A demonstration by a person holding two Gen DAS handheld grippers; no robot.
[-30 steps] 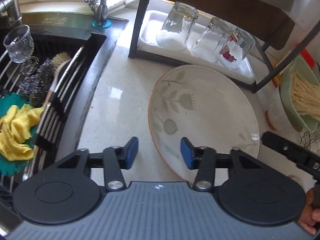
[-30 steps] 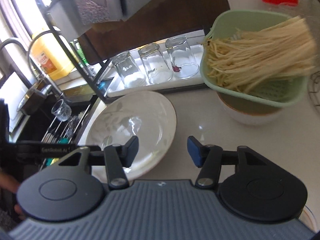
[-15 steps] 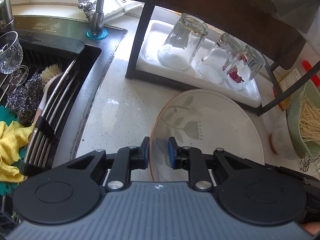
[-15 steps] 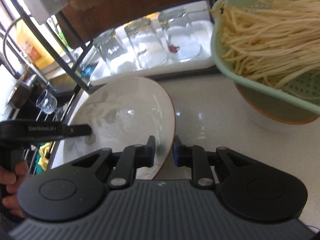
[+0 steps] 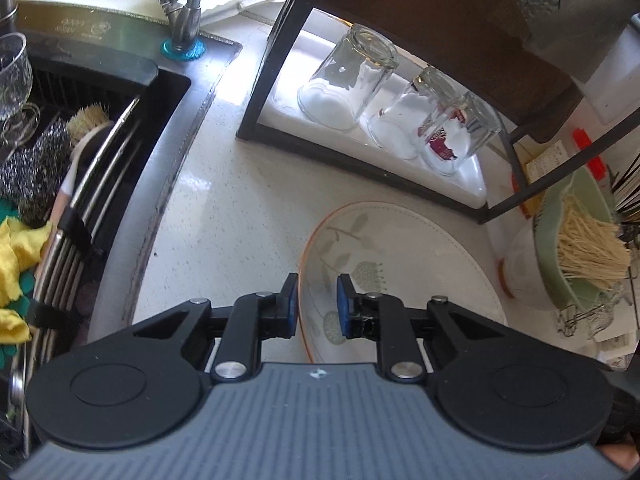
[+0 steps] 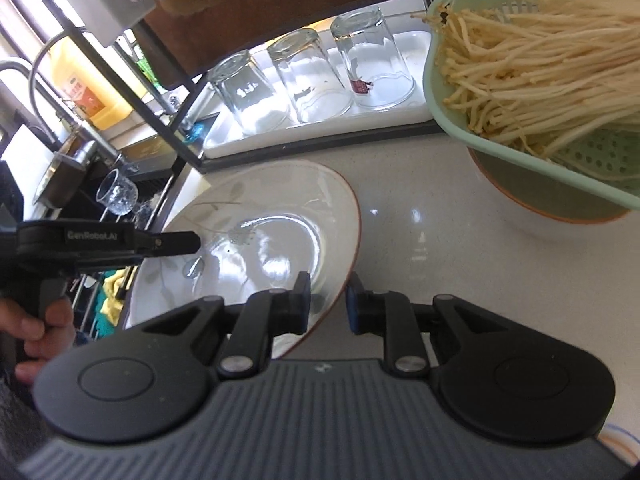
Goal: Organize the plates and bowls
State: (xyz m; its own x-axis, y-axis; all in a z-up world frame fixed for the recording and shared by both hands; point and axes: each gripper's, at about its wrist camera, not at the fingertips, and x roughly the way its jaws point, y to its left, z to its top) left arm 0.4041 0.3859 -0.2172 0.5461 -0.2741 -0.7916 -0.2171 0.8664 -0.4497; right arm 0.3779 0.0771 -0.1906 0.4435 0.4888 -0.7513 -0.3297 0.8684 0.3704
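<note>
A large white plate with a leaf pattern and an orange rim [image 5: 408, 264] is held off the counter between both grippers; it also shows in the right wrist view [image 6: 256, 232]. My left gripper [image 5: 317, 304] is shut on the plate's left rim. My right gripper [image 6: 328, 300] is shut on the plate's right rim. The left gripper also shows in the right wrist view [image 6: 176, 242], reaching over the plate's far edge. A white bowl with an orange rim [image 6: 532, 216] stands on the counter under a green colander.
The green colander of enoki mushrooms [image 6: 532, 72] sits at the right. Three upturned glasses [image 5: 348, 80] stand on a white tray under a black rack [image 5: 272, 68]. The sink [image 5: 80, 152] at the left holds a stemmed glass, scrubbers, brush and yellow cloth.
Both grippers closed on opposite rims of the plate within the last second. The plate has since lifted and tilted, and both cameras have pulled back a little.
</note>
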